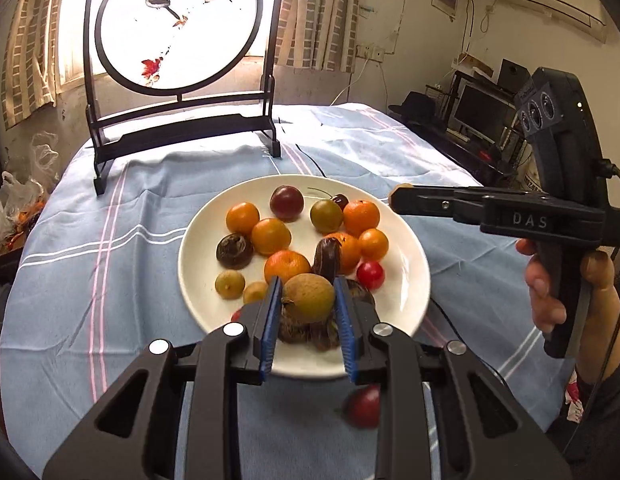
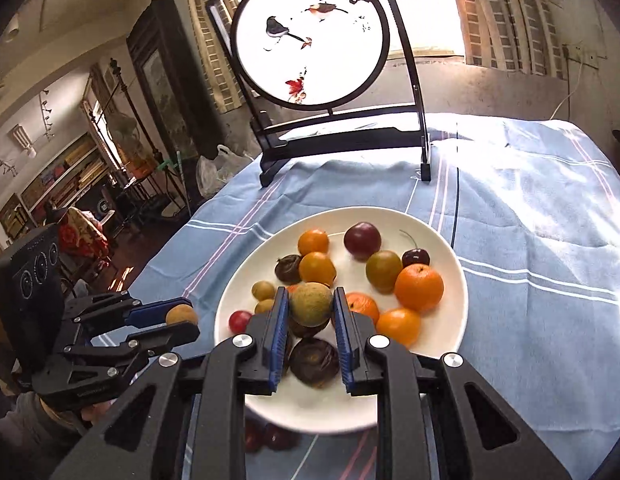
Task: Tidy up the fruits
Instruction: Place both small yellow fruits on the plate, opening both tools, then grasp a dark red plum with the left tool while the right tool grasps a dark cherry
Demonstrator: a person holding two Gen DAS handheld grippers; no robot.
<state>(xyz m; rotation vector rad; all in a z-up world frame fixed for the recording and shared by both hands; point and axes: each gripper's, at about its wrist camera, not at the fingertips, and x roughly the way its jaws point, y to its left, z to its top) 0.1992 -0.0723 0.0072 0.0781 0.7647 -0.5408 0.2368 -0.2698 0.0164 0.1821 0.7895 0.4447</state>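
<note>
A white plate (image 1: 405, 304) on the blue striped cloth holds several fruits: small oranges (image 1: 242, 218), a dark plum (image 1: 286, 203), a cherry (image 1: 341, 201) and wrinkled dark brown fruits (image 1: 234, 251). My left gripper (image 1: 308, 300) hovers over the plate's near side, shut on a round tan longan (image 1: 310, 297). My right gripper (image 2: 311, 306) is above the same plate (image 2: 449, 336) and grips a second tan longan (image 2: 311, 303). The right gripper (image 1: 399, 200) also shows side-on at the plate's right edge. At the left of the right wrist view is the left gripper (image 2: 186, 316), holding its longan (image 2: 181, 314).
A black-framed round painted screen (image 1: 178, 24) stands at the back of the table. A red fruit (image 1: 363, 406) lies on the cloth in front of the plate. A hand (image 1: 549, 292) holds the right gripper's handle. Plastic bags (image 1: 14, 208) sit off the table's left edge.
</note>
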